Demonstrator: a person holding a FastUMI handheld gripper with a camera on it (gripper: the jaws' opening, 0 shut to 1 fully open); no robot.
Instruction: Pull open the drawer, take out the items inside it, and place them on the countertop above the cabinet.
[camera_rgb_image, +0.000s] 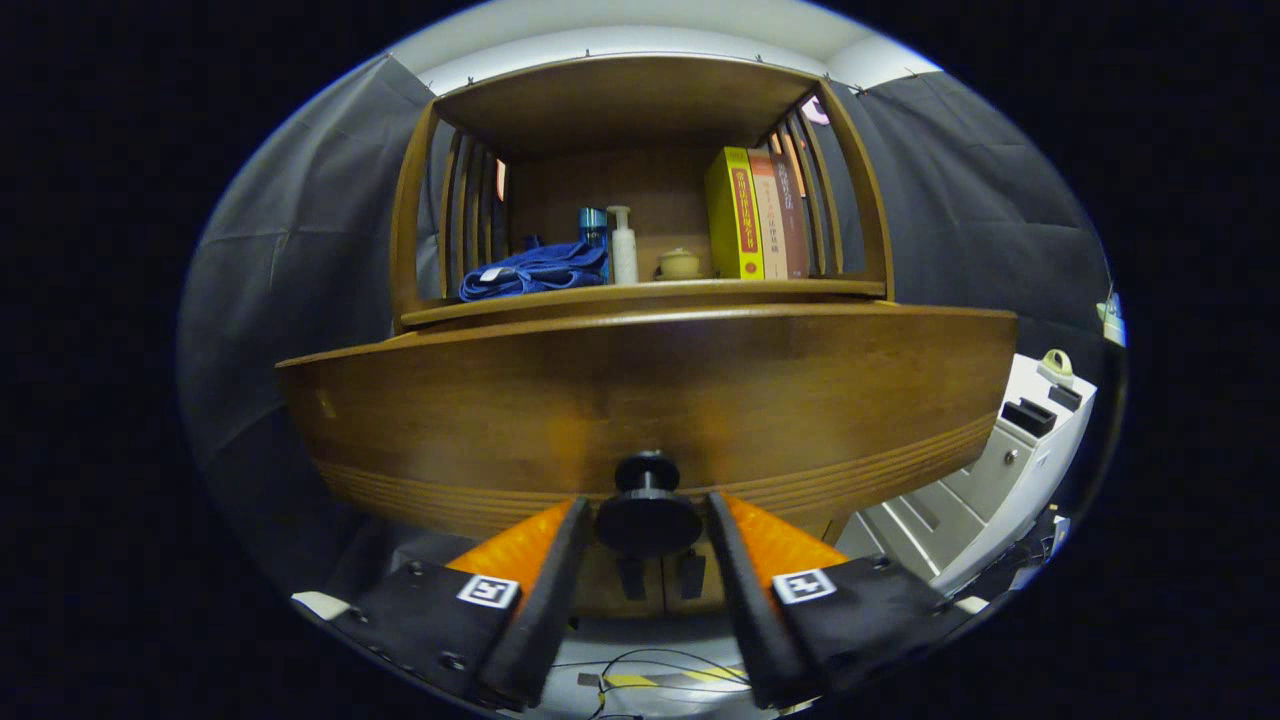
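Now claw (648, 520) fingers flanking drawer (650, 400) knob (648, 505)

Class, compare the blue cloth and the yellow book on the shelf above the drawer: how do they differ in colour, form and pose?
The blue cloth lies crumpled and low at one end of the shelf; the yellow book stands upright and rigid at the other end, against more books. The cloth is soft and shapeless; the book is a flat-sided block. Both rest on that shelf, far beyond the gripper, whose fingers flank the drawer knob.
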